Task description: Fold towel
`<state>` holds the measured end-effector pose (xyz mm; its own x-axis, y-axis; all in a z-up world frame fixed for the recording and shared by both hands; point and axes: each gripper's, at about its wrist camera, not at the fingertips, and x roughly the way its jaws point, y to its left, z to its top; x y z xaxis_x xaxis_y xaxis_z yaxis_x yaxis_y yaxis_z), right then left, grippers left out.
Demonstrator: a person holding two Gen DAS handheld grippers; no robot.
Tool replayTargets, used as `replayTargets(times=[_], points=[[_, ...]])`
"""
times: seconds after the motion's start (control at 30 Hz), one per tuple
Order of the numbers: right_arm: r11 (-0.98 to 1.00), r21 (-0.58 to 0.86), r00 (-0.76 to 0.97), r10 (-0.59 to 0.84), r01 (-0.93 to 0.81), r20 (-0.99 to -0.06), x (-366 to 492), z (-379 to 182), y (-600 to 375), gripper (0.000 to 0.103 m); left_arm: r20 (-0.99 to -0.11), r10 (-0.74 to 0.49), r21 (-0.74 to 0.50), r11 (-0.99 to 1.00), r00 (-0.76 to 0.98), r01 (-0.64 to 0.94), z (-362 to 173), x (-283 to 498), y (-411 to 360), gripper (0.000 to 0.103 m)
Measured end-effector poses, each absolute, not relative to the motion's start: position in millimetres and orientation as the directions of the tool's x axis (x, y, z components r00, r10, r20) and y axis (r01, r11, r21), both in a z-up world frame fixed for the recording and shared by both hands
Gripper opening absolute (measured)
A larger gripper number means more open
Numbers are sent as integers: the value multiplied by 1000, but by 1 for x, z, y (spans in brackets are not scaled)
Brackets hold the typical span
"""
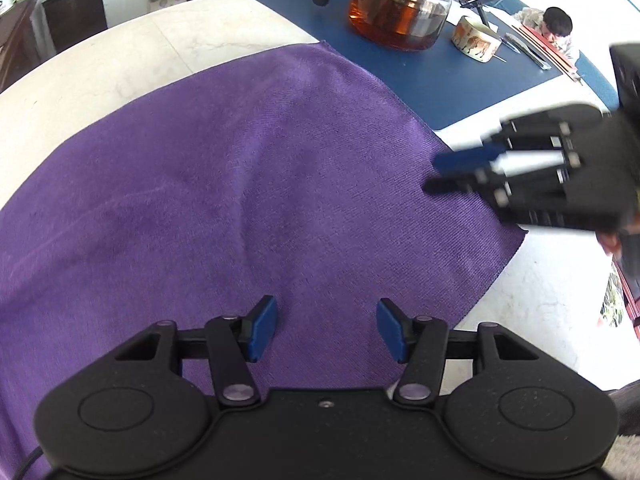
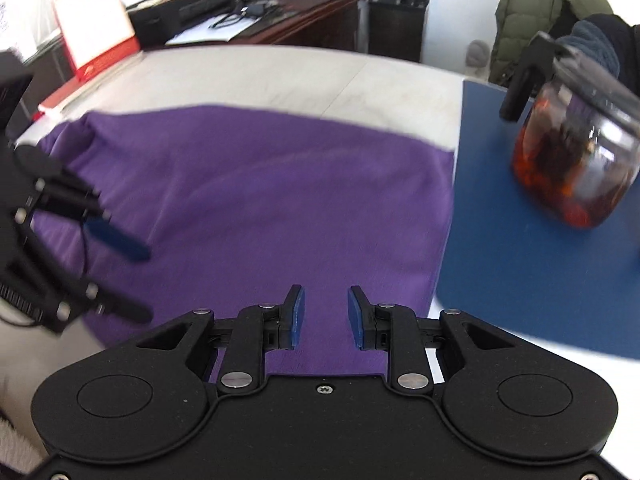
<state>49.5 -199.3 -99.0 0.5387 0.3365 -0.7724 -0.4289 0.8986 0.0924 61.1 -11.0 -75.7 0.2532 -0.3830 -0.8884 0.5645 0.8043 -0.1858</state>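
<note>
- While the purple towel (image 1: 256,168) lies across the pale marble-look table (image 1: 132,52), its far corner overlaps the edge of a blue mat (image 1: 440,80); in the right wrist view its left end (image 2: 72,132) looks humped or turned over, though the blur makes it hard to say whether that is a finished fold.
- Over the cloth, the left gripper (image 1: 326,330) hangs with its blue-padded jaws standing apart and nothing between them; only bare fabric shows in the gap.
- The right gripper (image 2: 326,316) is also parted, by a narrower gap, and empty, its pads clear of the towel; it hovers near the towel's right edge.
- As a judgement, the folding is at an early or middle stage: much of the towel is spread in one broad layer, no edge is gripped, and another fold appears to remain.
- Further out, a glass teapot of amber tea (image 1: 400,4) stands on the mat, with a small decorated tin (image 1: 476,38) beside it, well apart from the towel.
</note>
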Motion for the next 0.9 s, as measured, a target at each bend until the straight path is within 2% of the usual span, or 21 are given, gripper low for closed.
replayTargets(times=[0.07,0.1,0.37,0.47,0.63,0.8,0.9], points=[[901,88,527,326,-425,-785,41,-104,-200,24,-889,-376,-181,814,263,552,-74,58,-12,53],[900,83,529,324,-427,-784,37,-105,-200,28,-889,-371,-177,820,270,544,-74,56,-12,53],[890,40,553,317,-454,-771,26,-106,-210,30,-889,-322,-137,865,325,483,-72,39,-19,56],[886,26,559,315,-463,-767,26,-107,-212,36,-864,-289,-133,920,411,368,-61,29,1,55],[884,47,545,328,-466,-771,30,-101,-213,36,-823,-168,-91,982,543,166,-24,6,68,55],[820,109,554,471,-562,-686,37,-69,-177,36,-804,13,-56,994,594,-98,-19,-7,158,55],[733,156,492,581,-662,-649,46,-53,-126,36,-796,36,-65,987,604,-145,-26,0,193,55]])
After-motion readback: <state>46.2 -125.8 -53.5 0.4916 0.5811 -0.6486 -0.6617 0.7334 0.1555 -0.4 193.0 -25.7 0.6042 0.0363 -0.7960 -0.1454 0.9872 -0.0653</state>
